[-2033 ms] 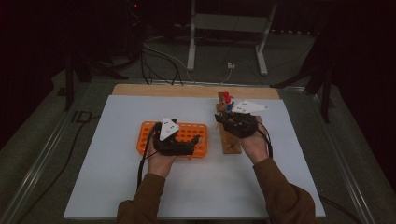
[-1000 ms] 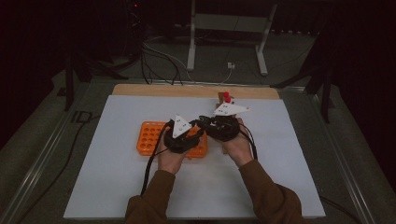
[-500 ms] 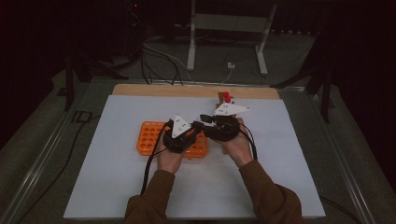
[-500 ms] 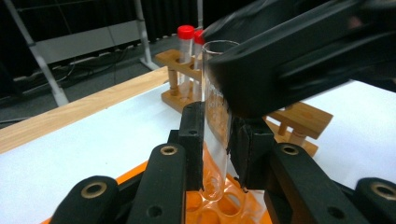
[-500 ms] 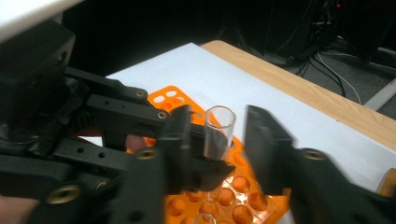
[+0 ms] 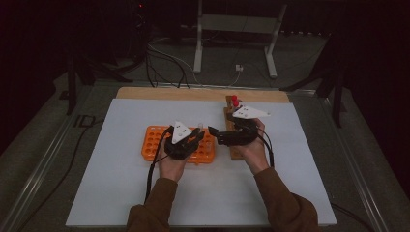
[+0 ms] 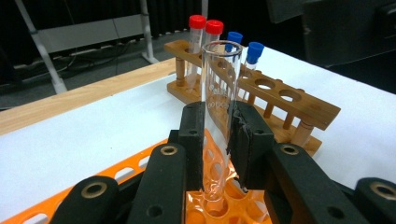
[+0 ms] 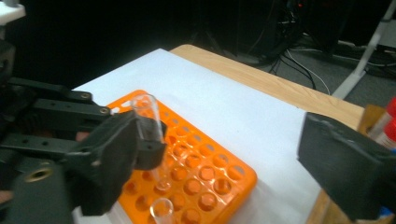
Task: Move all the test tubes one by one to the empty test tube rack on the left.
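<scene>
A clear, uncapped glass test tube (image 7: 219, 79) stands nearly upright with its bottom in a hole of the orange rack (image 6: 153, 140). My left gripper (image 7: 217, 116) is shut on the tube's middle, over the rack's right end (image 6: 192, 137). My right gripper (image 6: 218, 134) points left at that end of the rack. Its jaws are wide open (image 8: 233, 144) with nothing between them, and the held tube (image 8: 148, 119) is just beyond its left jaw. A second clear tube (image 8: 161, 209) sits in a nearer hole.
A wooden rack (image 7: 280, 100) to the right holds red-capped tubes (image 7: 205, 28) and blue-capped tubes (image 7: 245, 46), with several holes free. The racks lie on a white sheet (image 6: 145, 193) over a wooden board (image 6: 193, 93). Metal stand legs (image 6: 232, 43) and cables are beyond the table.
Over two seconds the right gripper swung left from the wooden rack toward the orange rack. The left gripper shifted right along the rack. In the last half second both hardly moved.
</scene>
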{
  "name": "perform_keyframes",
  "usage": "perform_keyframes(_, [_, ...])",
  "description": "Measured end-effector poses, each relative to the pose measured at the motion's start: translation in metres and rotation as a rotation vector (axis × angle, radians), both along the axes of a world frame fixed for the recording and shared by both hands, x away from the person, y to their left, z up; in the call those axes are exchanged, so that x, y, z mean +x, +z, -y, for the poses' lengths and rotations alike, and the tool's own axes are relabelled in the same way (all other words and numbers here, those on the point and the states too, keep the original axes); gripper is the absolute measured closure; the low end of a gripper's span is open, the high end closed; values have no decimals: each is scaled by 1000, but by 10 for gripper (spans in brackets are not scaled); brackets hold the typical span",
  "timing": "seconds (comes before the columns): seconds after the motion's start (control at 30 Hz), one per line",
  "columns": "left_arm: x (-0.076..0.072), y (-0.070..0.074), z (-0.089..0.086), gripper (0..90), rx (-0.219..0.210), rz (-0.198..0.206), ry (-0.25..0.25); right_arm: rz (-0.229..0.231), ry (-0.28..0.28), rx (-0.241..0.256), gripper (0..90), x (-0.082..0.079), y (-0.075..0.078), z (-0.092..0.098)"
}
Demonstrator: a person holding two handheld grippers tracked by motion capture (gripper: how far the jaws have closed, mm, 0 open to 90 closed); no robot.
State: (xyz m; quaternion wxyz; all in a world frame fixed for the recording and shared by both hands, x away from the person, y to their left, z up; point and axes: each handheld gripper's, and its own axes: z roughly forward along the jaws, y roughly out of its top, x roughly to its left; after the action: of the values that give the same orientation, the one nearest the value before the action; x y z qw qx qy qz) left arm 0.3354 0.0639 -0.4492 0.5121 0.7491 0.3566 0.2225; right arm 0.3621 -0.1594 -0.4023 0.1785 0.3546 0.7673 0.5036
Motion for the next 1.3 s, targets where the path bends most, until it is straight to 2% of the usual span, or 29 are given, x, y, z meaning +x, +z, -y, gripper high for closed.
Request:
perform_keyframes(0.07, [-1, -1, -1, 758, -8, -6, 0, -1, -11, -9, 45, 0, -2, 3])
perform_keyframes(0.23, [-3, -5, -3, 758, -19, -17, -5, -5, -33, -13, 4, 0, -6, 13])
perform_keyframes(0.47, [-7, -9, -3, 758, -34, -28, -13, -5, -61, -11, 3, -3, -10, 22])
perform_keyframes(0.9, [-11, -15, -3, 758, -47, -49, -21, -5, -79, -7, 4, -10, -19, 37])
perform_keyframes(1.3, [-14, -23, 0, 758, -34, -64, -31, -5, -91, -3, 4, -18, -24, 49])
